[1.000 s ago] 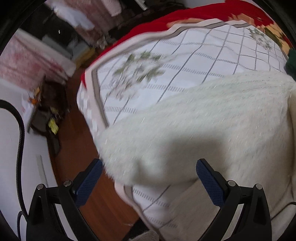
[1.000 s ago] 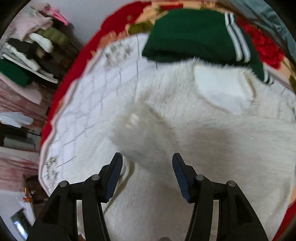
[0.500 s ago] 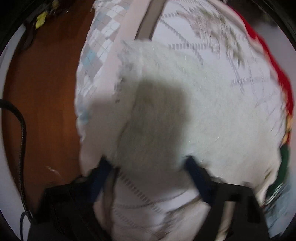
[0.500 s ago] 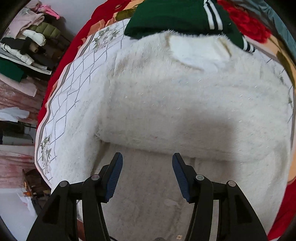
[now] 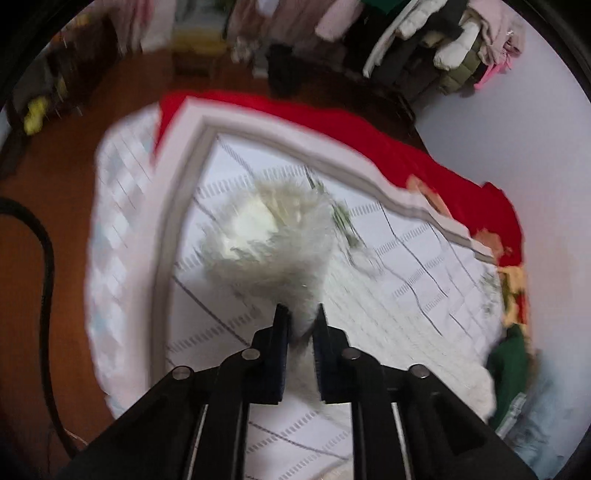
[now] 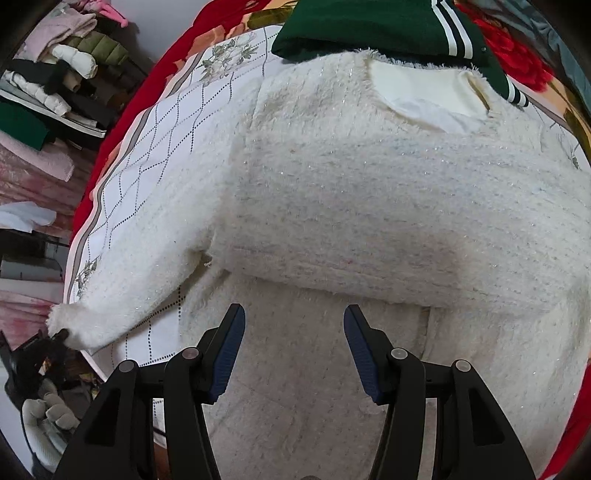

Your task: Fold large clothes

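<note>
A fluffy white sweater (image 6: 369, 206) lies spread on the bed, its lower part folded up over the body. Its left sleeve (image 6: 140, 266) stretches out to the left. My left gripper (image 5: 300, 314) is shut on the sleeve's cuff (image 5: 266, 240) and holds it above the bedspread; that gripper also shows in the right wrist view (image 6: 61, 336) at the sleeve's end. My right gripper (image 6: 293, 314) is open and empty just above the sweater's folded lower part.
A white quilted bedspread (image 5: 406, 258) with grey lines covers a red blanket (image 5: 369, 144). A folded green garment (image 6: 369, 26) with white stripes lies beyond the collar. Clothes piles (image 6: 55, 74) stand left of the bed. Wooden floor (image 5: 37, 177) lies beside it.
My left gripper has shut on the sleeve cuff and lifted it out to the side. The right gripper stays open and has held its place over the folded sweater.
</note>
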`<state>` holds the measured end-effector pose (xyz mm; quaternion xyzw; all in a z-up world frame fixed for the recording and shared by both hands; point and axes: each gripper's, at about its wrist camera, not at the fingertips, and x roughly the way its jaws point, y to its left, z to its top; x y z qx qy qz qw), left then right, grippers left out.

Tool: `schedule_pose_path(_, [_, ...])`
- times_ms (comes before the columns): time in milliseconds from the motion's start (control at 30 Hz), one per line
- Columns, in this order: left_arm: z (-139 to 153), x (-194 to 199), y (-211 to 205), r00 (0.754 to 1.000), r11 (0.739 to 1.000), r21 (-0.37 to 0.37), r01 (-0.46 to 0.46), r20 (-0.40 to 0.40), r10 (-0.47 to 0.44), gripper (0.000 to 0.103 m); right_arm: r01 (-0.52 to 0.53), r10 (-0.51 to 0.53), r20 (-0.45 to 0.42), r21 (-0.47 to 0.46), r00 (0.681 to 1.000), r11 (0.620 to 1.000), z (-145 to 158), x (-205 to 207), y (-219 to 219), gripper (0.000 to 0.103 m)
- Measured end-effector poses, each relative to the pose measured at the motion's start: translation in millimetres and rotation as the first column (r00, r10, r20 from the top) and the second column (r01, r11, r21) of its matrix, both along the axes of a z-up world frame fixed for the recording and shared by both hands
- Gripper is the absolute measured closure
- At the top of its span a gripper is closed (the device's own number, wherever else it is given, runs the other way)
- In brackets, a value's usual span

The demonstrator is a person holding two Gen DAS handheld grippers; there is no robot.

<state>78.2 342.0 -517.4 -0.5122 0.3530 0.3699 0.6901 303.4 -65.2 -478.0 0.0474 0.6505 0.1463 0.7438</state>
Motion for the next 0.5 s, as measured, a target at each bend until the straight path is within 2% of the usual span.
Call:
schedule_pose_path(67, [-9.6, -5.0, -9.9, 0.999, 0.998, -0.056, 0.008, 0.052, -0.005, 0.084, 0.002, -0.002, 0.004, 0.002, 1.000, 1.000, -1.1, -0.9, 1.3, 0.045])
schedule_pose_path(133, [-21.8, -8.0, -19.8, 0.996, 0.993, -0.118, 0.000, 0.085, 0.011, 0.057, 0.005, -0.005, 0.013, 0.005, 1.000, 1.000, -1.7, -0.5, 1.8, 0.045])
schedule_pose_path(200, [-36.4, -5.9, -27.1, 0.990, 0.981, -0.192, -0.018, 0.134, 0.044, 0.050, 0.012, -0.013, 0.012, 0.007, 1.000, 1.000, -4.3, 2.0, 2.0, 0.044])
schedule_pose_path(267, [-50.2, 1.3, -27.8, 0.990, 0.972, -0.231, -0.038, 0.121, 0.067, 0.050, 0.030, -0.030, 0.007, 0.007, 1.000, 1.000, -7.7, 5.5, 1.5, 0.040])
schedule_pose_path(367, [-55.0, 10.8, -25.2, 0.993, 0.973, -0.222, -0.067, 0.082, 0.087, 0.050, 0.052, -0.052, 0.004, 0.005, 0.999, 0.999, -11.1, 10.9, 1.4, 0.040])
schedule_pose_path(467, [-52.8, 26.6, -18.1, 0.995, 0.983, -0.158, -0.094, 0.017, 0.097, 0.050, 0.071, -0.071, -0.003, -0.008, 0.997, 0.997, -15.9, 16.7, 2.2, 0.040])
schedule_pose_path(500, [-49.6, 33.2, -16.3, 0.996, 0.988, -0.119, -0.095, -0.011, 0.094, 0.052, 0.075, -0.075, -0.001, -0.019, 0.997, 0.997, -17.5, 17.8, 2.3, 0.040])
